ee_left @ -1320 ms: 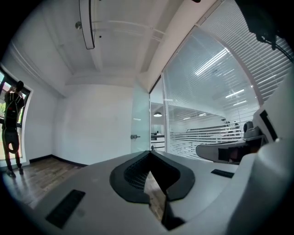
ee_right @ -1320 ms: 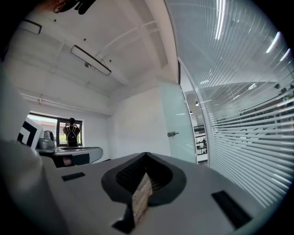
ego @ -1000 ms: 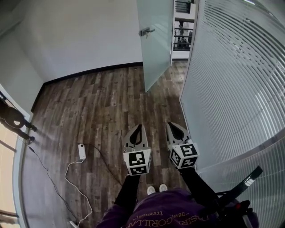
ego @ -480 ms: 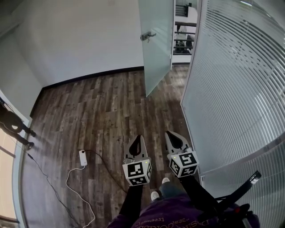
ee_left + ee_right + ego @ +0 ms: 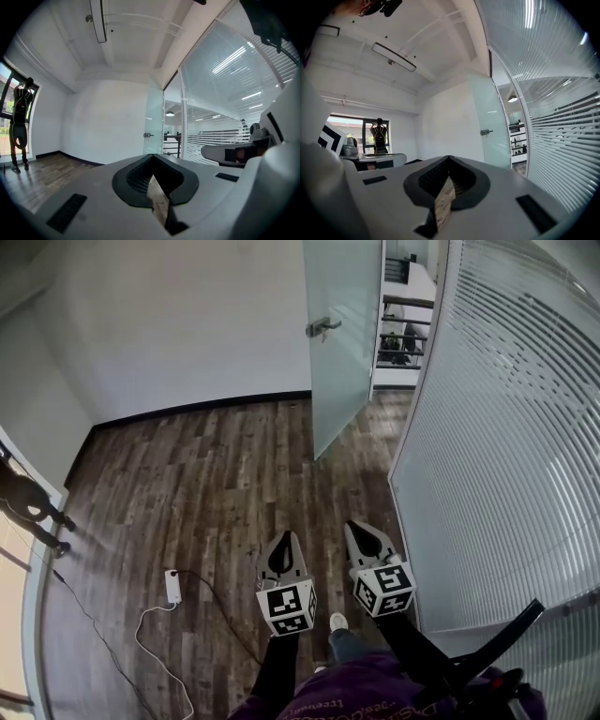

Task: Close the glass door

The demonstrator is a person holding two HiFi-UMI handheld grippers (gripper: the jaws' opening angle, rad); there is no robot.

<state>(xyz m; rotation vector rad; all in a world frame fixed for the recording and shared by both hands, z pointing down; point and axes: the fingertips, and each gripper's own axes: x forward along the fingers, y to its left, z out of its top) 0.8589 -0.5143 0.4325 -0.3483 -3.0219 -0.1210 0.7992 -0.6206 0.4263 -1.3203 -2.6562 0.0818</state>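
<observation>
The frosted glass door (image 5: 342, 343) stands open, swung into the room, with a metal lever handle (image 5: 322, 326) on its near face. It is far ahead of both grippers. My left gripper (image 5: 285, 538) and right gripper (image 5: 355, 527) are held side by side over the wooden floor, pointing roughly level toward the door. Both are shut with nothing between their jaws. The left gripper view has the door (image 5: 153, 124) and handle (image 5: 148, 135) straight ahead beyond the left gripper (image 5: 152, 157). In the right gripper view the door (image 5: 490, 124) stands right of the right gripper (image 5: 449, 158).
A striped glass partition (image 5: 506, 427) runs along the right. Past the doorway is a railing (image 5: 398, 334). A white power strip (image 5: 172, 585) with cables lies on the floor at the left. A dark figure (image 5: 28, 502) stands by the left window.
The person has stepped forward, carrying both grippers toward the door. The door and partition now sit further right in the head view. Both grippers stay shut.
</observation>
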